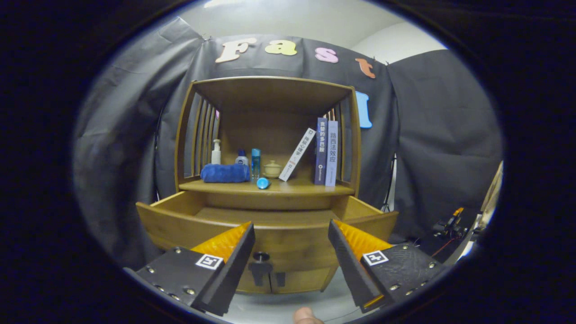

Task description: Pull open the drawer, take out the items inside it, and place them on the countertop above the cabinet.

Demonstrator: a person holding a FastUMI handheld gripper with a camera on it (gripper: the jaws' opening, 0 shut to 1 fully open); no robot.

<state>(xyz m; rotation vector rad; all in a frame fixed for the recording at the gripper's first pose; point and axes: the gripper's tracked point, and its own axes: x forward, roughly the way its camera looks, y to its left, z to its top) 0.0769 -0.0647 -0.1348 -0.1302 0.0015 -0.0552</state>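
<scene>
Hovering with jaws spread wide and empty, the gripper point(291, 234) is facing the open drawer point(270, 225); a careless reach is risking toppling the countertop point(297, 188) books point(327, 153).

The cabinet point(270, 180) stands in the middle of the frame, before the cloth wall. Its drawer point(265, 225) is pulled out toward the camera, below the worktop point(288, 189). On the worktop, at the left, a folded towel point(225, 173) lies in front of a pump bottle point(216, 152) and a small bottle point(241, 158). Right of them stands a slim bottle point(255, 163), then a lidded cup point(272, 169). A round thing point(263, 183) lies at the front edge. A leaning book point(297, 154) rests toward two upright books point(326, 152) at the right. The tongs point(291, 245), with the fingers spread apart, are in the lower part of the frame, before the drawer, with the knob point(261, 257) between them.
</scene>
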